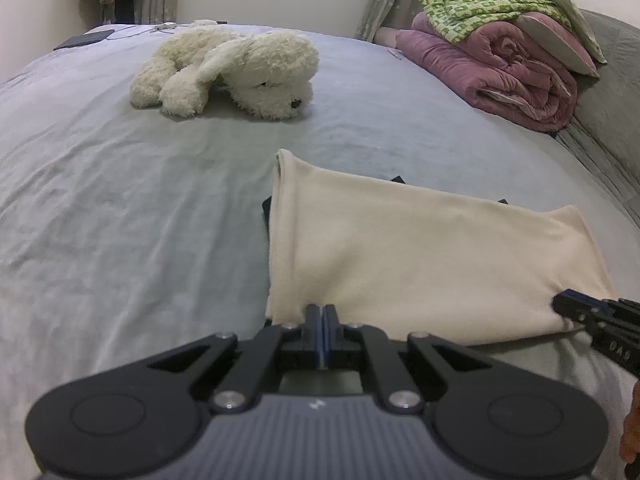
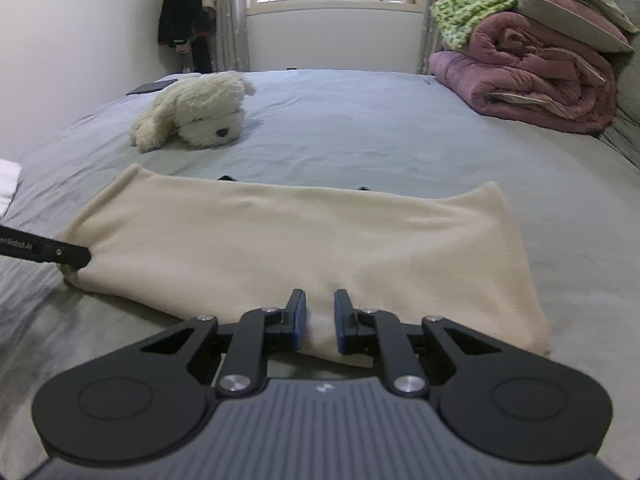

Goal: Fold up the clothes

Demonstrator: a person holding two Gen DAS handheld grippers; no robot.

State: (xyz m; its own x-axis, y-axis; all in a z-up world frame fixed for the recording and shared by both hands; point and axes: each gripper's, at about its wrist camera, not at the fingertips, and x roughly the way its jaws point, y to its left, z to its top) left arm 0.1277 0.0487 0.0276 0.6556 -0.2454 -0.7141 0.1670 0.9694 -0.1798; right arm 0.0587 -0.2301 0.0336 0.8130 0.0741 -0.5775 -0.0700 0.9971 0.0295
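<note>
The left gripper (image 1: 323,312) is pressed together, pinching the near left corner of the cream cloth (image 1: 420,256). The right gripper (image 2: 320,320) has its pads (image 2: 299,320) a little apart with a bunched fold of the cloth's near edge between them, touching both. The cloth lies folded flat on the grey bed (image 1: 120,200). Farther off rests a plush dog (image 1: 232,72), and a quilt pile (image 1: 512,68) sits far right.
</note>
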